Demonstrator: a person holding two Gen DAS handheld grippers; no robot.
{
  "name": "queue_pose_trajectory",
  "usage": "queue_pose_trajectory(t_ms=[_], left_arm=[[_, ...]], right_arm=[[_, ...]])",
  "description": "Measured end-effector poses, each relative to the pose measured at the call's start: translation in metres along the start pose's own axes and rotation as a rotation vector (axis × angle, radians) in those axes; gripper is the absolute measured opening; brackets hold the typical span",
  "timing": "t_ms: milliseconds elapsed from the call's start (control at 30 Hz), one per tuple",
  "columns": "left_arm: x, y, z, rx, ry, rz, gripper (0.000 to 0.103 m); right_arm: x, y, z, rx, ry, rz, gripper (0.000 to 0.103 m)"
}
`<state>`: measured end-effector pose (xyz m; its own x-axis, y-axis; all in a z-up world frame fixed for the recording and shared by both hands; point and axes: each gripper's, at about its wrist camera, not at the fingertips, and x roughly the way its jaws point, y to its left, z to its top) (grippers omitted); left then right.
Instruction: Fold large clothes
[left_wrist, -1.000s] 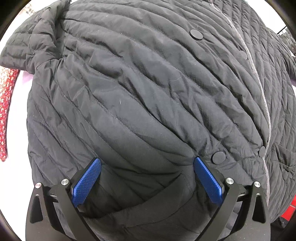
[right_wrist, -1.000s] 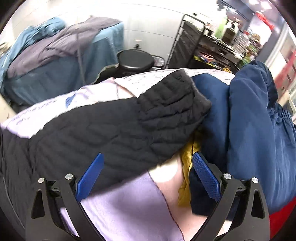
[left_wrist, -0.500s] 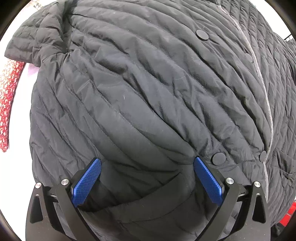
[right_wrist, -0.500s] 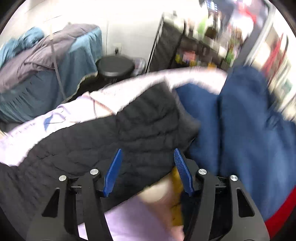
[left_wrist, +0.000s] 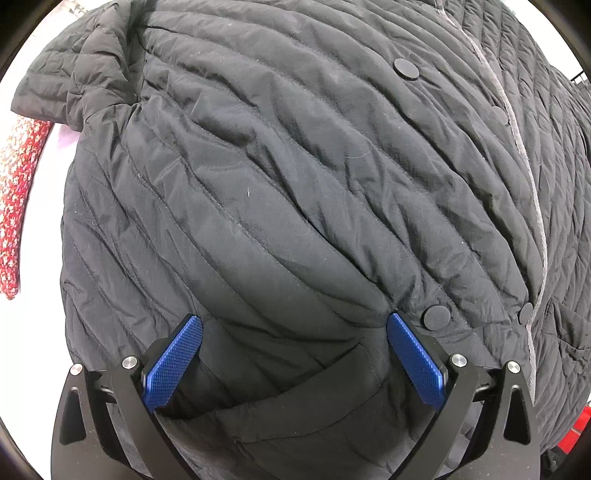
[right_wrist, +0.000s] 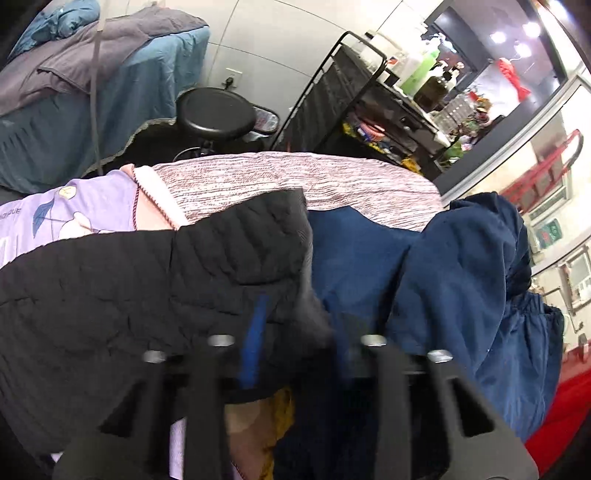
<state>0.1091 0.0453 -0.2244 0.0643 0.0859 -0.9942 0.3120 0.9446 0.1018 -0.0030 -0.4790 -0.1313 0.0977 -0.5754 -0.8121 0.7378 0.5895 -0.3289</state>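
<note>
A black quilted jacket (left_wrist: 295, 177) with round snap buttons lies spread out and fills the left wrist view. My left gripper (left_wrist: 291, 354) is open and hovers low over the jacket's front near a pocket, holding nothing. In the right wrist view the jacket's sleeve cuff (right_wrist: 243, 251) lies on a lilac sheet (right_wrist: 92, 210). My right gripper (right_wrist: 295, 332) is blurred, its blue pads close together on the cuff's edge.
A dark blue garment (right_wrist: 443, 277) is piled right of the cuff, with yellow fabric (right_wrist: 280, 406) under it. A red patterned cloth (left_wrist: 18, 184) lies left of the jacket. Beyond the table stand a black stool (right_wrist: 216, 118), a shelving cart (right_wrist: 369, 103) and a covered bed (right_wrist: 92, 92).
My right gripper has moved forward onto the sleeve cuff and closed from wide open to nearly shut. My left gripper has crept slightly along the jacket and stays open.
</note>
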Motion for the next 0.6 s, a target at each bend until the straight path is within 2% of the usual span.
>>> queue_pose_trajectory(t_ms=[167,300,433,600], left_arm=[[0.001,0.001,0.001,0.006,0.001,-0.007,0.099],[0.004,0.005,0.005,0.011,0.01,-0.021,0.099],[0.006,0.009,0.007,0.028,0.002,-0.033,0.099],[0.003,0.014,0.014,0.028,0.024,-0.041,0.098]], right_arm=[[-0.039,-0.011,0.004,0.017,-0.133,0.102,0.009],[-0.089,-0.008,0.009,0.042,-0.216,0.284,0.008],[-0.166,0.033,0.007,-0.042,-0.302,0.501,0.008],[-0.269,0.124,-0.025,-0.225,-0.336,0.804,0.007]])
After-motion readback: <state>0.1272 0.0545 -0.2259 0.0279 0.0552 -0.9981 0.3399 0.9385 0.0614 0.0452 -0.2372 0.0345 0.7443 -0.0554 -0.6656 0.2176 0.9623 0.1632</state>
